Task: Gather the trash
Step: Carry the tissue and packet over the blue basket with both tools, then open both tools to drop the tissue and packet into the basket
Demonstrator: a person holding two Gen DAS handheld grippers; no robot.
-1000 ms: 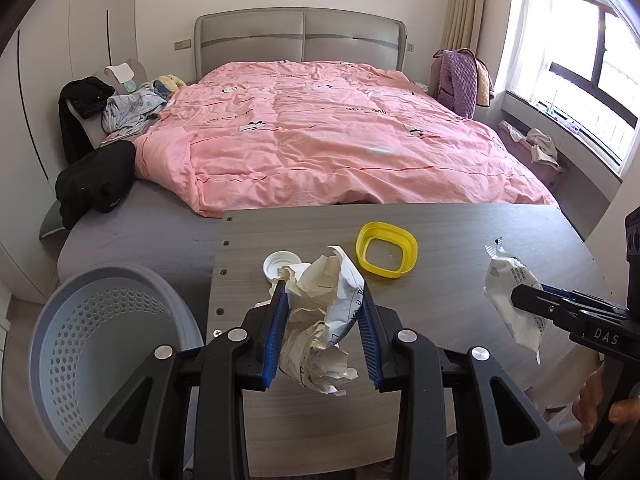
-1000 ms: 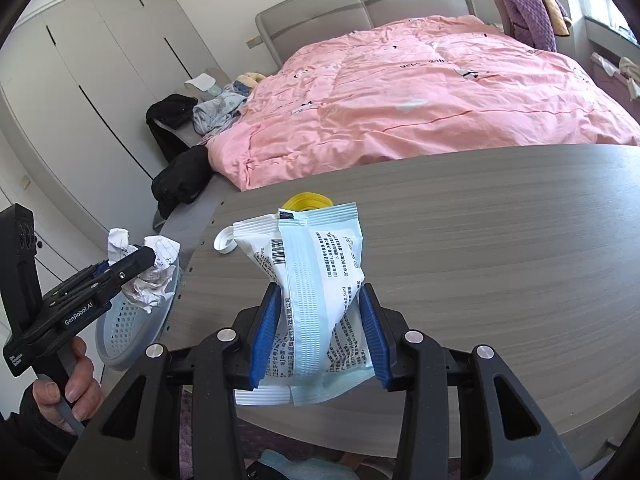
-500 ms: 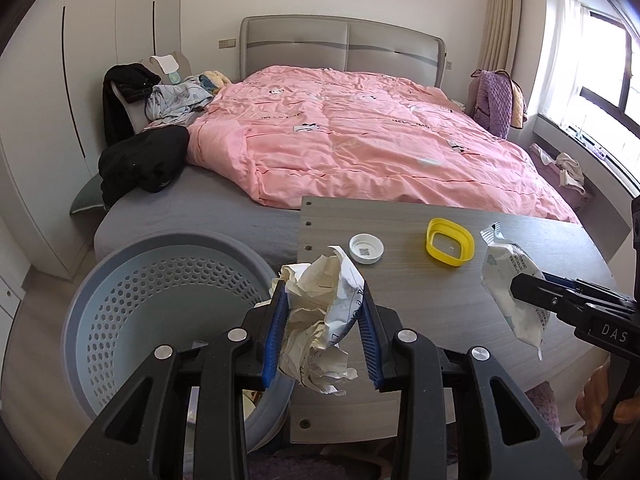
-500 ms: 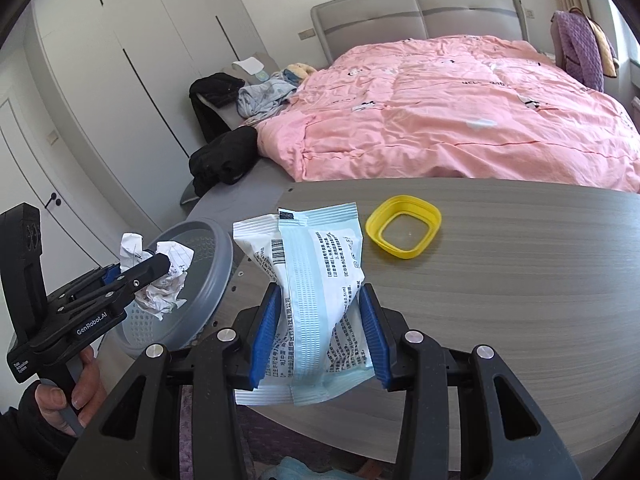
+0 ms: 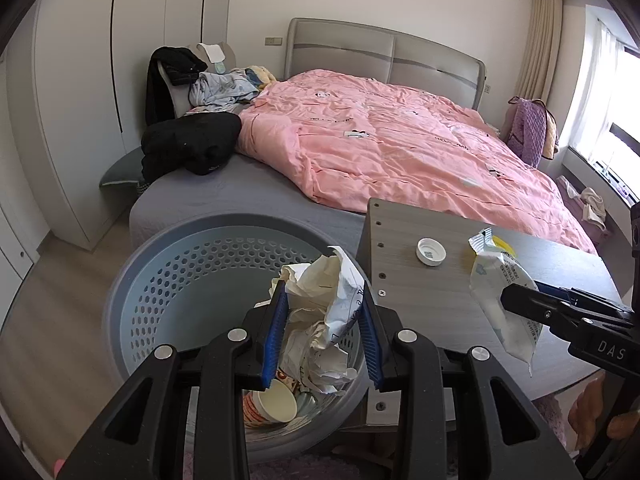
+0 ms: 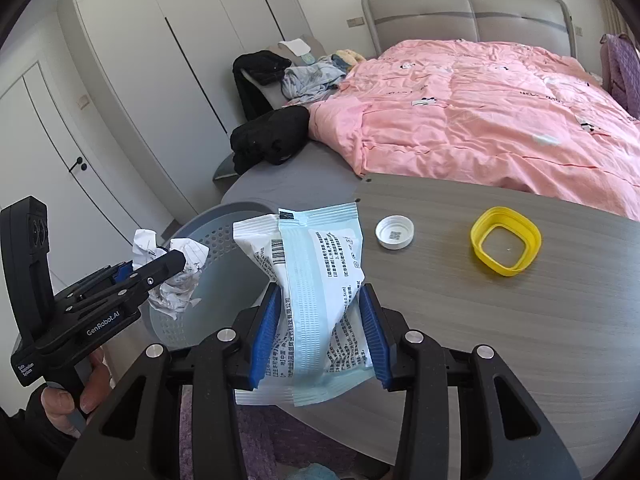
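In the left wrist view, the left gripper (image 5: 323, 334) was clamped on a crumpled paper wad (image 5: 324, 312) hanging over the open perforated laundry-style basket (image 5: 160, 280), which already held a paper cup (image 5: 272, 402) and other scraps, so by my reading this piece needed only a release. In the right wrist view, the right gripper (image 6: 318, 330) pinched a sealed mask packet (image 6: 316, 280) above the table edge (image 6: 500, 320), short of the basket, while a white bottle cap (image 6: 394, 232) and yellow lid (image 6: 506, 246) lay uncollected on the table, with nothing visibly blocking the way.
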